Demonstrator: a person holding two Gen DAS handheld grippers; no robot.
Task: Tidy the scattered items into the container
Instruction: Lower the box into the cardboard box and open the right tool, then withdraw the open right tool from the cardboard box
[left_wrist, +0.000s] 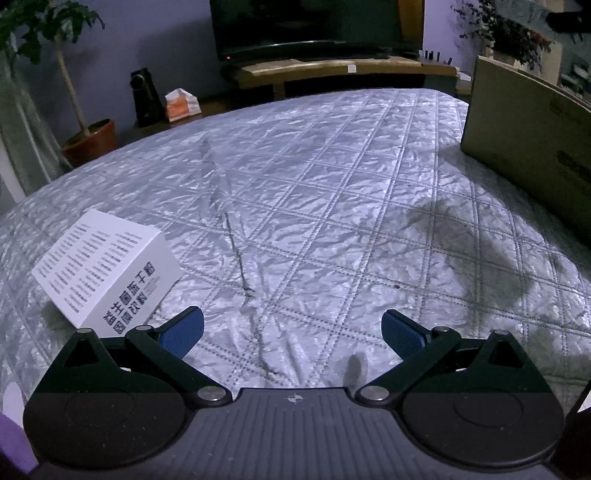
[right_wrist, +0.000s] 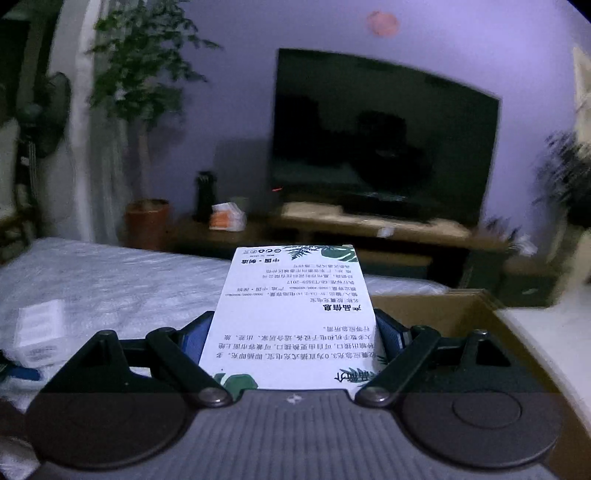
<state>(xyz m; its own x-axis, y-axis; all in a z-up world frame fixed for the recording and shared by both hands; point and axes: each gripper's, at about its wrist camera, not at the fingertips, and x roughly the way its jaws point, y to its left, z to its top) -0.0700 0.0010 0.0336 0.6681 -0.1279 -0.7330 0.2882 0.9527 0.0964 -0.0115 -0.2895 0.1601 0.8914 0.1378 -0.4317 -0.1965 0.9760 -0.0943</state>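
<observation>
Two grippers in view. Left gripper (left_wrist: 292, 328): jaws spread wide, blue pads (left_wrist: 181, 332) bare, nothing between them but silver-grey quilted bedcover (left_wrist: 314, 184). Just left of the left jaw, close to touching it: small white cardboard carton with fine black print (left_wrist: 105, 266), flat on the quilt, one corner turned toward the jaw. Far ahead and right of the jaws: large brown corrugated cardboard box (left_wrist: 532, 147), standing on the bedcover, well apart from the carton.

Right gripper (right_wrist: 294, 334): jaws closed against both long sides of a flat white printed box with green leaf pattern (right_wrist: 295, 314), held lengthwise along the fingers, raised above the bed. Ahead and right of these jaws, lower: open brown box interior (right_wrist: 443, 317). Far left of the jaws: white carton (right_wrist: 40, 332), blurred, on the bedcover (right_wrist: 110, 280).
</observation>
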